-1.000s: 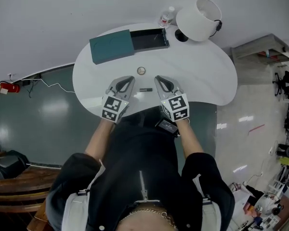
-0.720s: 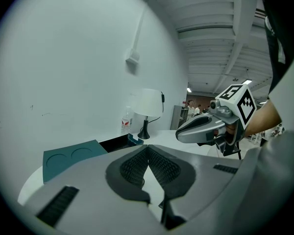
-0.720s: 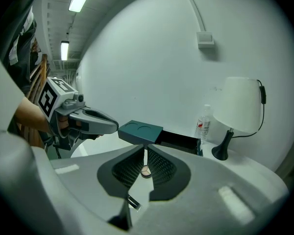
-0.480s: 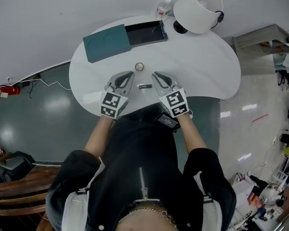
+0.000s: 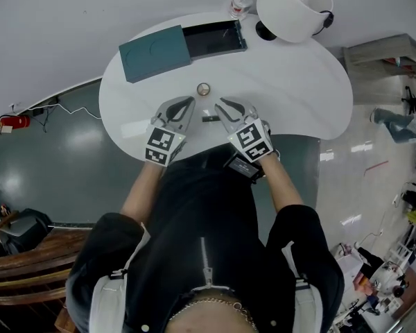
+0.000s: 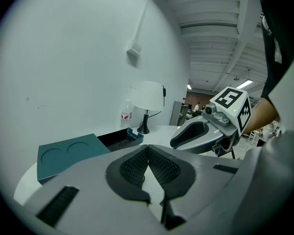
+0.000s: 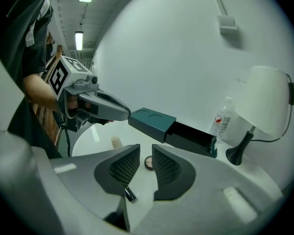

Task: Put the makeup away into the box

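Observation:
On the white table [image 5: 291, 82] a round compact [image 5: 204, 88] lies ahead of both grippers, and a short black makeup stick [image 5: 209, 118] lies between them. The teal box [image 5: 154, 44] sits at the far edge with its dark drawer [image 5: 213, 39] slid out. My right gripper [image 5: 223, 105] hangs just over the stick; its jaws have just been opening and grip nothing. In the right gripper view the compact [image 7: 149, 162] shows through the narrow gap of the right gripper [image 7: 146, 161], and the stick [image 7: 129, 194] lies below the pads. My left gripper [image 6: 148, 149] is shut and empty.
A white lamp [image 5: 295, 9] and a small water bottle [image 5: 241, 4] stand at the back right, beside the drawer. The table's near edge runs just under both hands. The right gripper [image 6: 206, 133] shows close by in the left gripper view.
My right gripper has sunk and tipped toward the black stick, its tip now close beside it. The left gripper has hardly moved.

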A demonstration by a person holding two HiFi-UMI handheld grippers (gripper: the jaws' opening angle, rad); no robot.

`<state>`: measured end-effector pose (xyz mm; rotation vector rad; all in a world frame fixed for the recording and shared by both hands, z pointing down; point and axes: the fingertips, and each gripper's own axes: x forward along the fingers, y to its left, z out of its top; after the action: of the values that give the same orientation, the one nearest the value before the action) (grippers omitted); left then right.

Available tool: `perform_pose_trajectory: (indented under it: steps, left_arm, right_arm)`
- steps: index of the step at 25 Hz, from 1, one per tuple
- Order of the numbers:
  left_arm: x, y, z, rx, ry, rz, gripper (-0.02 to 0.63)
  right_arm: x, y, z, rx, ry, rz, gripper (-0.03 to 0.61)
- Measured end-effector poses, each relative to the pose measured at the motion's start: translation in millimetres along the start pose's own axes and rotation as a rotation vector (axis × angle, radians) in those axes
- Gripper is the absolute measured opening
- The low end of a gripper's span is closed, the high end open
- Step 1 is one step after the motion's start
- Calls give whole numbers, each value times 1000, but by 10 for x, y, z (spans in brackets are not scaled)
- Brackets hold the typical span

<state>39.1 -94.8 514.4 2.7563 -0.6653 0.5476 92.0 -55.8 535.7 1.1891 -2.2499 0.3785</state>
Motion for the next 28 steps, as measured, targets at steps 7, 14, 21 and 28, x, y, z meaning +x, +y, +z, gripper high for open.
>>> perform_pose_trajectory:
  steps: [7, 14, 21, 28]
  left_arm:
    - [11, -2, -38, -7, 7, 10, 14]
    - [21, 3, -100, -14, 18, 27, 14]
    - [23, 38, -181, -28, 35, 50, 14]
    - [80, 88, -193, -43, 50, 69, 14]
  right_arm:
    - [118, 138, -172, -113, 73, 91, 74]
    - [235, 278, -492, -185, 150, 159, 87]
    - [422, 471, -936, -383, 290, 277, 115]
    - [585, 489, -1128, -365, 373, 394, 121]
